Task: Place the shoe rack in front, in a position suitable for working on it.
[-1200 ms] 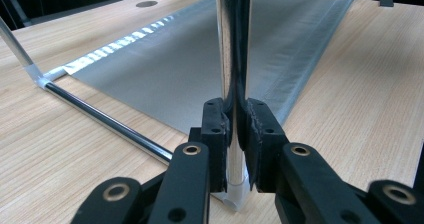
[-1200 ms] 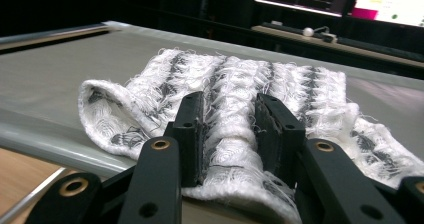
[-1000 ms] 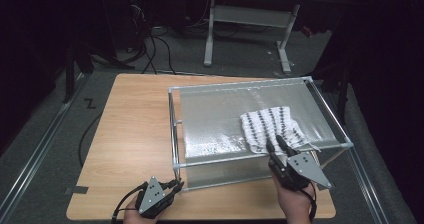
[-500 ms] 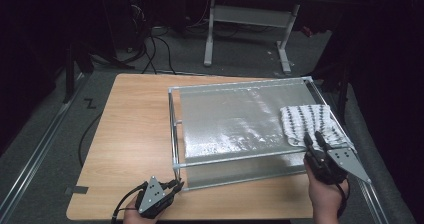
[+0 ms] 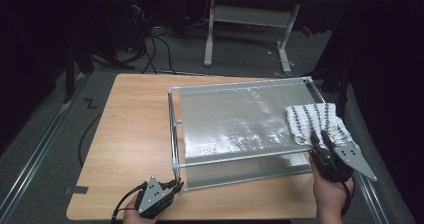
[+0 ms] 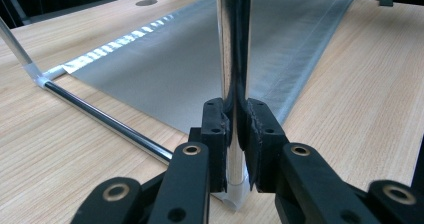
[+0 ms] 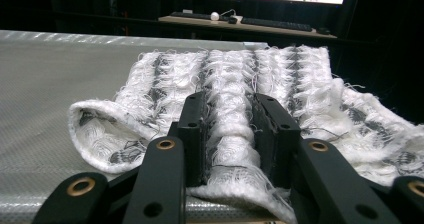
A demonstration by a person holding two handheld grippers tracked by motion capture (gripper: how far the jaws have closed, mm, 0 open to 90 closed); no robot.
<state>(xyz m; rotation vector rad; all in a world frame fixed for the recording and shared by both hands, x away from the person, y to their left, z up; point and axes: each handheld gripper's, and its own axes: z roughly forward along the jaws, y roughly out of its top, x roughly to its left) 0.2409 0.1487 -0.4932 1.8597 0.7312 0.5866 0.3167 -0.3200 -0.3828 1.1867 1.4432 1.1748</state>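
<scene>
At the rack's (image 5: 240, 121) right end on the bench (image 5: 130, 134), right tongs (image 5: 320, 140), jaws just closing, pinch the striped towel (image 5: 315, 121) w/ cloth between them, while left tongs (image 5: 174, 186) grip the rack's near-left corner post (image 6: 233, 59)

Left gripper (image 5: 176, 185): low at the near left corner of the rack (image 5: 172, 134), fingers (image 6: 216, 134) clamped on its upright post. Right gripper (image 5: 320, 136): at the rack's near right corner, fingers (image 7: 192, 129) just closing, pinching the striped cloth (image 5: 315, 121); forearm rising from below.
</scene>
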